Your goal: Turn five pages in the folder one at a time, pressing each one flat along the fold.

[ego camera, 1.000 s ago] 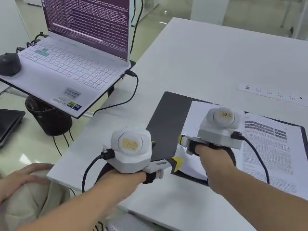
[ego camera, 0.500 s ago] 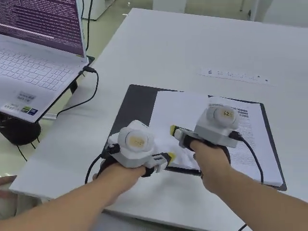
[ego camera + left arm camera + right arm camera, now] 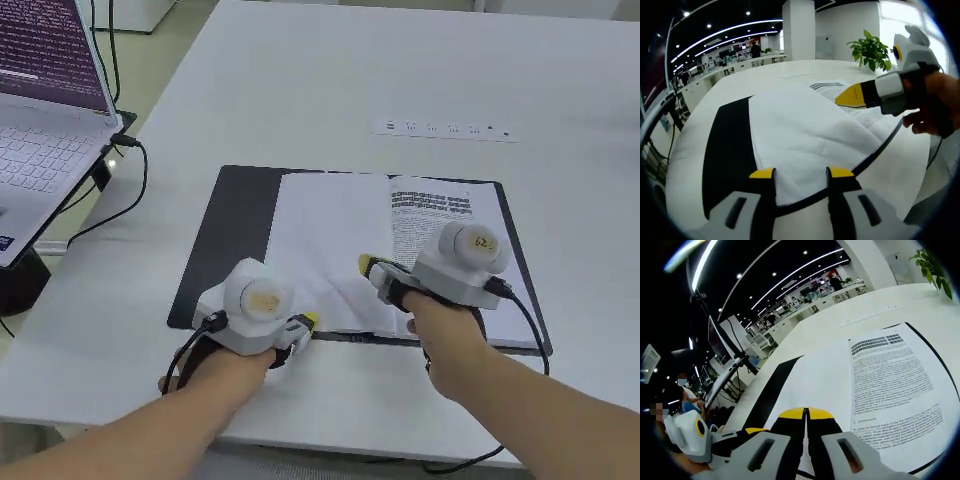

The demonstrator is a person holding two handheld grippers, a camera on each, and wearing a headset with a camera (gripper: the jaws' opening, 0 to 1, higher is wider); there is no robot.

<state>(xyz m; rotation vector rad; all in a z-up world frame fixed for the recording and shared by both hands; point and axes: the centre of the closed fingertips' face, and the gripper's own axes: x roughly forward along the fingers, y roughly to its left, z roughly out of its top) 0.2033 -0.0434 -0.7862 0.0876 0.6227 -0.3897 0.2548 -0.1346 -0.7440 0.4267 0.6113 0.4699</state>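
lying open on the white table [image 3: 350, 90], the black folder [image 3: 235, 240] is sitting just in front of the person, its near edge close to the table's rim. a blank page [image 3: 330, 240] is spreading across the middle and bulging a little, with the printed page [image 3: 445, 215] lying flat to its right. the left gripper [image 3: 801, 174] is hovering at the near edge of the blank page with its jaws standing apart, the paper's edge showing in the gap between them; whether they are touching it i cannot tell. the right gripper [image 3: 806, 414] is pointing leftward over the blank page, its jaws pressed together tip to tip — whether any paper is nipped between them is not showing. a power strip [image 3: 445, 129] is lying beyond the folder, and a laptop [image 3: 40, 130] is sitting off to the left
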